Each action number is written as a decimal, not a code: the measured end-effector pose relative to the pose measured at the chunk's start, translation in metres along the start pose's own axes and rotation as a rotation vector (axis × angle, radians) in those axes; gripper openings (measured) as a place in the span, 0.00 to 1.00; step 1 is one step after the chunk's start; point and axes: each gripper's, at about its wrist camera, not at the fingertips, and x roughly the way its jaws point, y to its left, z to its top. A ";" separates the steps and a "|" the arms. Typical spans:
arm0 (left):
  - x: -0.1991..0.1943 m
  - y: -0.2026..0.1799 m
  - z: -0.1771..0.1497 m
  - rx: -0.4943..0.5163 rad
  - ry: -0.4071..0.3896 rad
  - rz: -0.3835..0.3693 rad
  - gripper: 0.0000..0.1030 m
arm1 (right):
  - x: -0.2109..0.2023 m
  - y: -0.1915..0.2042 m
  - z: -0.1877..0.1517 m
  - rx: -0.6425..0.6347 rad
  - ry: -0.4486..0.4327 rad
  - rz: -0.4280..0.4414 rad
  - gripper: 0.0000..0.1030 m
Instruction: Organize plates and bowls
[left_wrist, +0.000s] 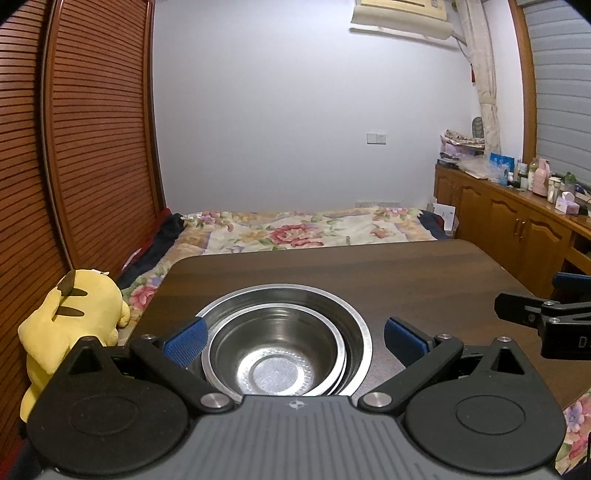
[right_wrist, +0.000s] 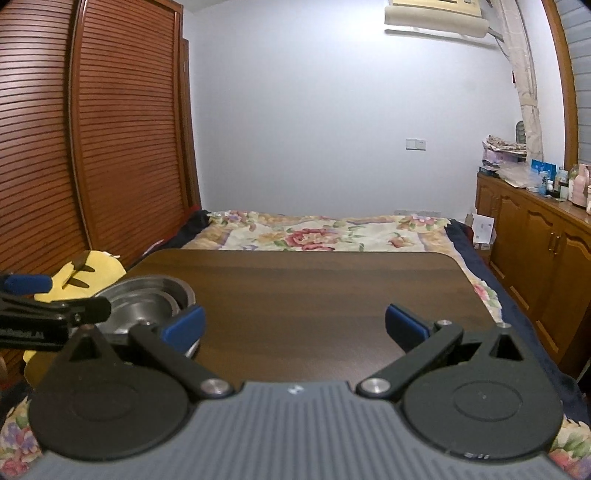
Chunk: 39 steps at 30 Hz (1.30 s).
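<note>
We see the nested steel bowls (left_wrist: 286, 339) at the surface's (left_wrist: 369, 273) near-left corner, directly ahead between the wide-spread, empty fingers of our left gripper (left_wrist: 293, 341), while our right gripper (right_wrist: 295, 328), equally spread and empty, faces bare wood beside the bowls.

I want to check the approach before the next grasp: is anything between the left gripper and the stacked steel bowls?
Nothing visible. The left gripper is open, its blue pads either side of the nested steel bowls on the table.
</note>
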 end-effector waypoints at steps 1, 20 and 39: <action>-0.001 -0.001 -0.001 -0.002 -0.001 0.001 1.00 | -0.001 -0.001 -0.001 0.003 0.001 -0.002 1.00; 0.000 0.003 -0.016 -0.024 0.005 0.020 1.00 | -0.011 -0.003 -0.005 0.001 -0.015 -0.008 1.00; 0.009 0.006 -0.040 -0.038 0.028 0.035 1.00 | -0.004 0.000 -0.031 0.007 -0.001 -0.018 1.00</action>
